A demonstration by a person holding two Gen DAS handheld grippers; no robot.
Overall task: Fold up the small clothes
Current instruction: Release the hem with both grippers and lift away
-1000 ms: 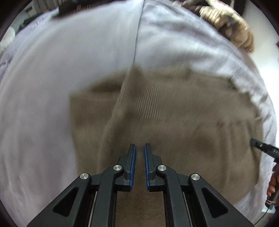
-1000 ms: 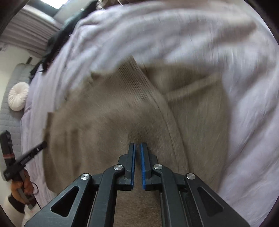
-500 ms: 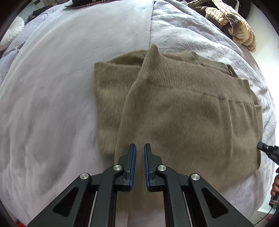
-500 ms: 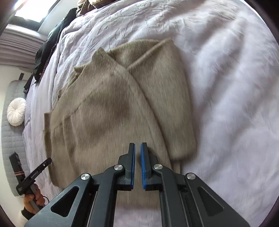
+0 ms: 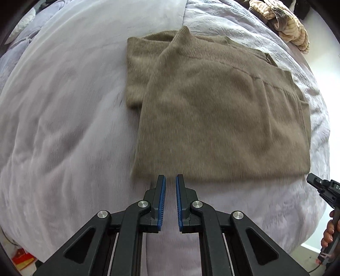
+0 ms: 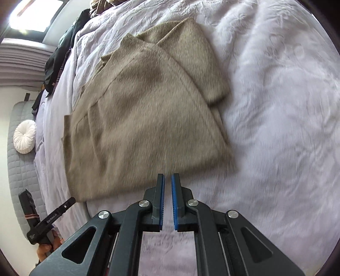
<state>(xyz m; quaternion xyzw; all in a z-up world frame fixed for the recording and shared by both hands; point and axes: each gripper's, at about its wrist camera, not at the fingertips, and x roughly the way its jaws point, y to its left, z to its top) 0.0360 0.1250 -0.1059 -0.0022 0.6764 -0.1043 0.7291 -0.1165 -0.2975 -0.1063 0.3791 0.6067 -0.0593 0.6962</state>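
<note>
The tan sweater (image 5: 223,110) is lying folded on the bed (image 5: 63,127), just past both clenched, empty grippers: left gripper (image 5: 170,180) nearing its left corner, right gripper (image 6: 167,180) hovering off its right corner

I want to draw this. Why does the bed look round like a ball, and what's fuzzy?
Left wrist view: the fisheye lens bulges the bed; the brown sweater looks slightly smeared. Right wrist view: same bulge, blurred sweater edge, bright glare from the window top left.
</note>
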